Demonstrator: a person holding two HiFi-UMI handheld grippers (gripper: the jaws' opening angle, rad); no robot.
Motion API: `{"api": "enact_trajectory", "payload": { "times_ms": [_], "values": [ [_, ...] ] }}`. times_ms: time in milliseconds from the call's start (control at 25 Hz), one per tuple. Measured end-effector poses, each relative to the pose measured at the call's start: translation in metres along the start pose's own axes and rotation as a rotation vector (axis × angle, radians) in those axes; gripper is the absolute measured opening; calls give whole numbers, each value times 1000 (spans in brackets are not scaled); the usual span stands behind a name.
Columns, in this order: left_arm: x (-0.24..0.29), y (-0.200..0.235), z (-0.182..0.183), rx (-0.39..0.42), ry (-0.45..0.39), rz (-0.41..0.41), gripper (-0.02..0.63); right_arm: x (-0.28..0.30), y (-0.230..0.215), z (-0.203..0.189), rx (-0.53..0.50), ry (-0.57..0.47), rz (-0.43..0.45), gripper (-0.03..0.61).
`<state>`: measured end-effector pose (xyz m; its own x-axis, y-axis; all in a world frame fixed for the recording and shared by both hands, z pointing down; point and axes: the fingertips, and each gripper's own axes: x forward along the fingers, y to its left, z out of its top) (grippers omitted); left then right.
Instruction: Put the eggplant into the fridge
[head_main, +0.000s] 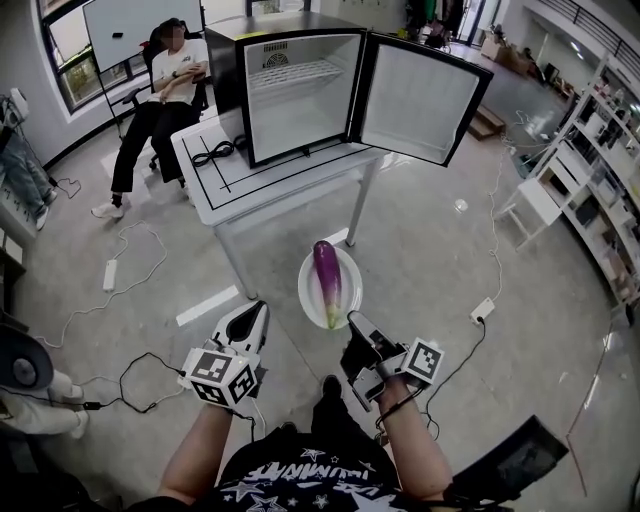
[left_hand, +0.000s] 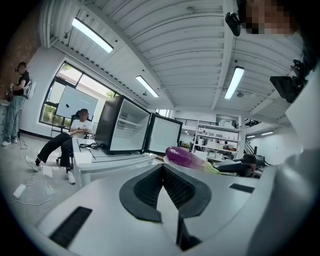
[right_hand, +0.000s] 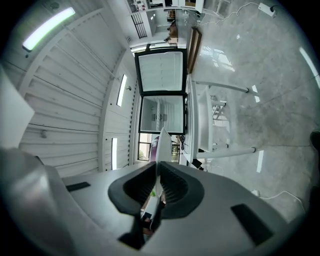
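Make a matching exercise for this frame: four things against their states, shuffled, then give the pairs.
1. eggplant
2. plate
3. fridge
4. left gripper

A. shut, nothing between its jaws
B. door open, standing on the table
C. lying on the plate
D. rim clamped by the right gripper

Pairs: 1-C; 2-D; 3-B; 4-A

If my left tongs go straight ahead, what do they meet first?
Likely the edge of the white table below the open fridge; the shut left tongs aim just left of the plate bearing the eggplant; depth is unclear.
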<state>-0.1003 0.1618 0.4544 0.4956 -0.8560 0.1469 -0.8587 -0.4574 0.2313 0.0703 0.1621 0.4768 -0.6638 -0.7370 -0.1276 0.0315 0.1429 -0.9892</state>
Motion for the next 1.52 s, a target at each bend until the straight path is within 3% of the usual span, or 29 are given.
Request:
{"api": "enact_trajectory", "payload": {
  "times_ms": [880, 1120, 1520],
  "values": [
    [166, -6, 26, 26, 9, 88, 9, 73, -28, 166, 44, 105, 23, 21],
    [187, -5, 23, 8, 9, 129, 9, 81, -36, 187, 62, 144, 17, 21],
    [204, -5, 18, 9, 32, 122, 9, 85, -49, 204, 55, 125, -10, 21]
  ]
}}
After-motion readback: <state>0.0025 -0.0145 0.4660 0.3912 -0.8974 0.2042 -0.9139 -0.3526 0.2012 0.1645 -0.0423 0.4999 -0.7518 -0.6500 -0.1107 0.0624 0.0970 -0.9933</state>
